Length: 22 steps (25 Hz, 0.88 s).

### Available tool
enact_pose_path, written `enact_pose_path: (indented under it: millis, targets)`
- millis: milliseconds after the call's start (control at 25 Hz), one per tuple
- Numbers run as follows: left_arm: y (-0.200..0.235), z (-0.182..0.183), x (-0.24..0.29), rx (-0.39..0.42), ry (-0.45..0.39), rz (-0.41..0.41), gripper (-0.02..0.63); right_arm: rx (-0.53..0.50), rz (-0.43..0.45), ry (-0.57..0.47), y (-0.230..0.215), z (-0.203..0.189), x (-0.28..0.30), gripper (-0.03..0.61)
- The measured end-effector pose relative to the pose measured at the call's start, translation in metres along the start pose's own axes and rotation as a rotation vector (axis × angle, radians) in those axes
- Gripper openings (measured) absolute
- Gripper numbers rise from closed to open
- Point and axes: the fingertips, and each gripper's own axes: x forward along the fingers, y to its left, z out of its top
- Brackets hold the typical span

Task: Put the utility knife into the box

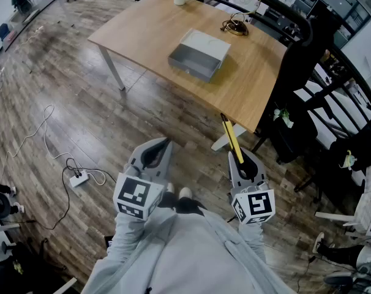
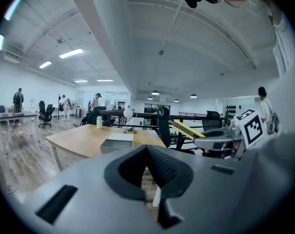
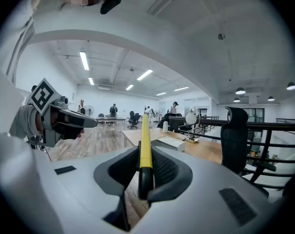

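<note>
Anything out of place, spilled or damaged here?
Nothing spilled or damaged. The box sits upright on the table; the right gripper holds the utility knife. Only a power strip trails cable across the floor.

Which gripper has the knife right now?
The right gripper: it is shut on the yellow knife. The left gripper is shut on nothing.
</note>
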Motion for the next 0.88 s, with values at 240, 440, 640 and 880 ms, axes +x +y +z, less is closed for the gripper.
enact_pose_path:
  millis: [240,440,640,880]
  targets:
    - [-0.005,0.001,-0.01,-0.014,-0.009,0.032,0.018,0.03,0.016,-0.027,-0.003,-0.001,-0.013,0.084]
    - [0.006,0.0,-0.005,-0.043,-0.009,0.06,0.018,0.034,0.051,-0.027,-0.003,0.001,-0.004,0.084]
    - [0.018,0.002,0.015,-0.045,-0.007,0.06,0.018,0.055,0.069,-0.025,-0.011,0.001,0.021,0.084]
    - [0.06,0.009,0.048,-0.042,-0.012,0.056,0.018,0.058,0.082,-0.035,-0.017,0.013,0.076,0.084]
